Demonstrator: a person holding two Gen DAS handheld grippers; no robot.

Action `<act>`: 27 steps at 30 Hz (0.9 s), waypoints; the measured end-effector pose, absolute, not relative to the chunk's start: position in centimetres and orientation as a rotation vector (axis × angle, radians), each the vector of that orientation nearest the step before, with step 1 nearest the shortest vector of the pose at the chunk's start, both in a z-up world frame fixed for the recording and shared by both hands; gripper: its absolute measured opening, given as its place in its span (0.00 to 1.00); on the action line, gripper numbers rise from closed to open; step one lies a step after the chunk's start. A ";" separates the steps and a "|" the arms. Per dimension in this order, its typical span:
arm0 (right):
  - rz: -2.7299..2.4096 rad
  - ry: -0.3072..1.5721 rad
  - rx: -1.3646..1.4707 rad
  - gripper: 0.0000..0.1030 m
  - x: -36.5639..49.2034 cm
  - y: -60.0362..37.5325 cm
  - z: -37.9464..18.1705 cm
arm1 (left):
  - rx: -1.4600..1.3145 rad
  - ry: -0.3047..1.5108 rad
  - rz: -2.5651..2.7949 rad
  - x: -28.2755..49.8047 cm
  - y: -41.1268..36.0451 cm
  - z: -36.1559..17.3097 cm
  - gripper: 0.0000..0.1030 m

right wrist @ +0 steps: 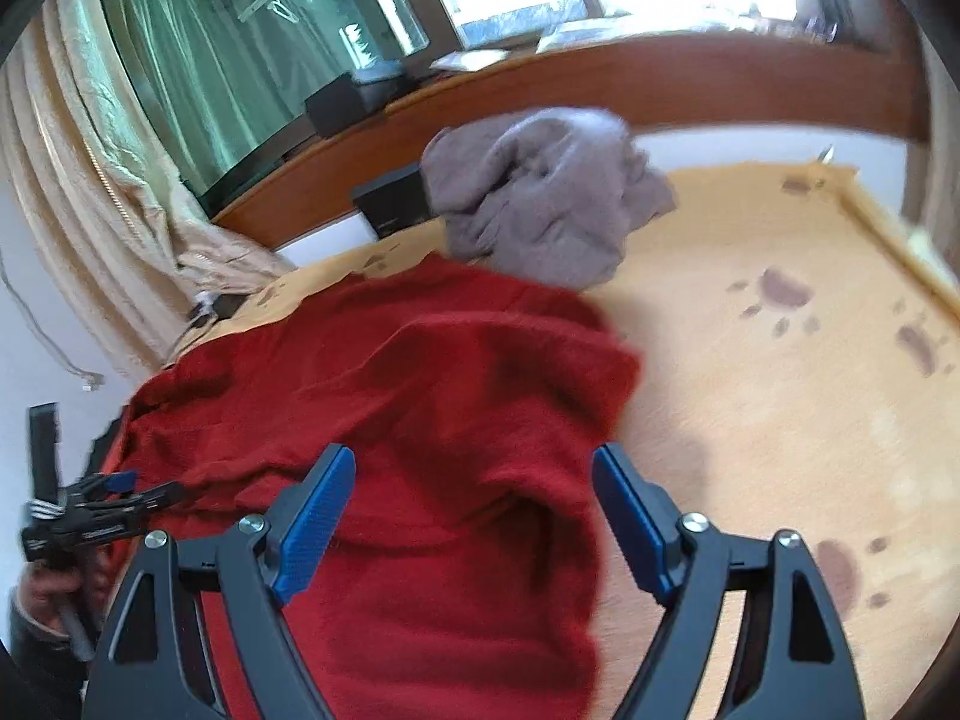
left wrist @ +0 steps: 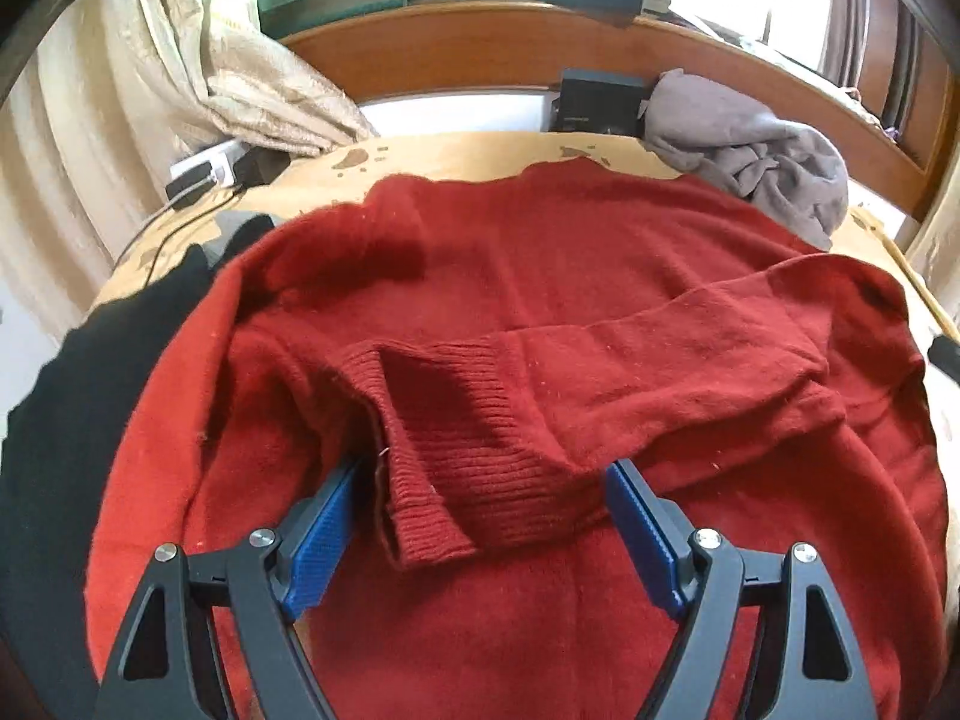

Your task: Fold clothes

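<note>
Left gripper (left wrist: 486,516) wide over red sweater (left wrist: 540,276) on paw-print bedspread (right wrist: 780,396).

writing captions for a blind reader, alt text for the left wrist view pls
A red sweater lies spread on a tan table, one sleeve folded across it, its cuff between the open left gripper. A crumpled grey garment sits behind.

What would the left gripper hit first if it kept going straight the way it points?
Most likely the ribbed cuff of the red knitted sweater's folded sleeve, lying between the open left gripper's blue pads; depth is unclear.
</note>
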State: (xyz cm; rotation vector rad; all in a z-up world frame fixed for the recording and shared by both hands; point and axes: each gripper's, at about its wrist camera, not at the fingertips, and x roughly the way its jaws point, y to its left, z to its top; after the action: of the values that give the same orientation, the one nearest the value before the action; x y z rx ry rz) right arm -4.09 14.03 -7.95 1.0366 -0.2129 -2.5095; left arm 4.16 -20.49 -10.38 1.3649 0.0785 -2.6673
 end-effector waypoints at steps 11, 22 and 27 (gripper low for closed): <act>-2.599 0.065 1.200 0.84 -3.7 18.8 -7.3 | 1.209 0.132 -2.850 4.0 -18.4 -5.4 0.81; -2.767 0.780 1.130 0.84 -5.1 10.7 -11.0 | 1.427 0.276 -2.798 -1.6 -18.4 -10.7 0.81; -2.790 0.349 1.240 0.89 -5.3 17.4 -10.1 | 1.432 0.346 -2.825 -1.2 -19.7 -11.7 0.81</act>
State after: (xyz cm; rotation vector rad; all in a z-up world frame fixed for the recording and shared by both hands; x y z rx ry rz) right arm -5.31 17.41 -10.15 1.2397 0.3490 -2.7897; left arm -1.19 -19.67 -11.72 1.4321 0.3460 -2.8247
